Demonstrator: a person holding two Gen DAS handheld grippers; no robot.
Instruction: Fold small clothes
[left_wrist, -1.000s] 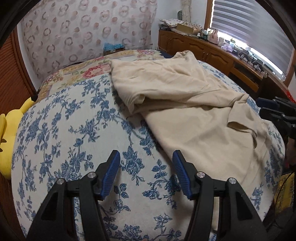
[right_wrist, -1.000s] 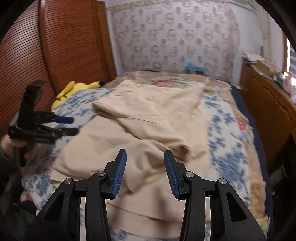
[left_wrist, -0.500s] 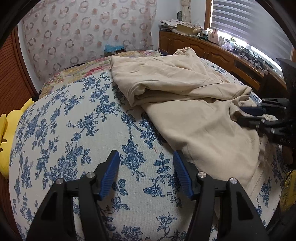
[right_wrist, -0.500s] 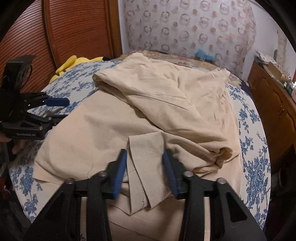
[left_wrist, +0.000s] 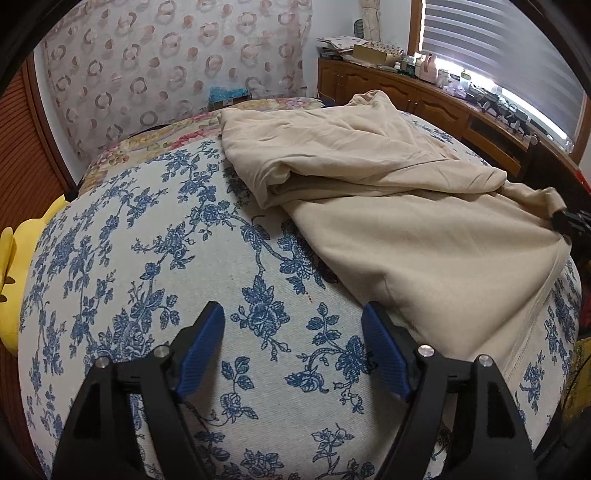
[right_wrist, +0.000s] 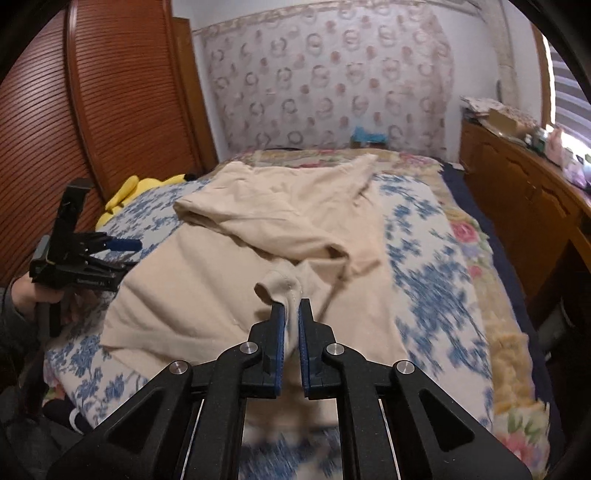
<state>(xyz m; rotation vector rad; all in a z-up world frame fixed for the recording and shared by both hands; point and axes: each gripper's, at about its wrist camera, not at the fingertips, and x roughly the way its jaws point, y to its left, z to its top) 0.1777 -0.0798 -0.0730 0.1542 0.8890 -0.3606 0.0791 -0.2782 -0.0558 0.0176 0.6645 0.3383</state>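
Note:
A beige garment (left_wrist: 424, 229) lies rumpled and partly doubled over across the blue-flowered bed cover (left_wrist: 147, 258). My right gripper (right_wrist: 291, 308) is shut on a bunched hem fold of the beige garment (right_wrist: 221, 273), lifting it slightly above the rest of the cloth. My left gripper (left_wrist: 293, 325) hovers over bare bed cover at the garment's near left edge, its jaws opening wider with nothing between them; its right finger (left_wrist: 384, 354) is close to the cloth edge. In the right wrist view the left gripper (right_wrist: 122, 254) appears at the far left, held by a hand.
A yellow plush toy (right_wrist: 136, 192) lies by the wooden louvred door (right_wrist: 92, 110). A wooden dresser (left_wrist: 424, 99) with clutter runs under the window on the right. A floral quilt (right_wrist: 491, 280) covers the bed's far and right side.
My right gripper closed on a fold of the garment's hem and pulled it back, lifting it. The left gripper's jaws widened while staying in place.

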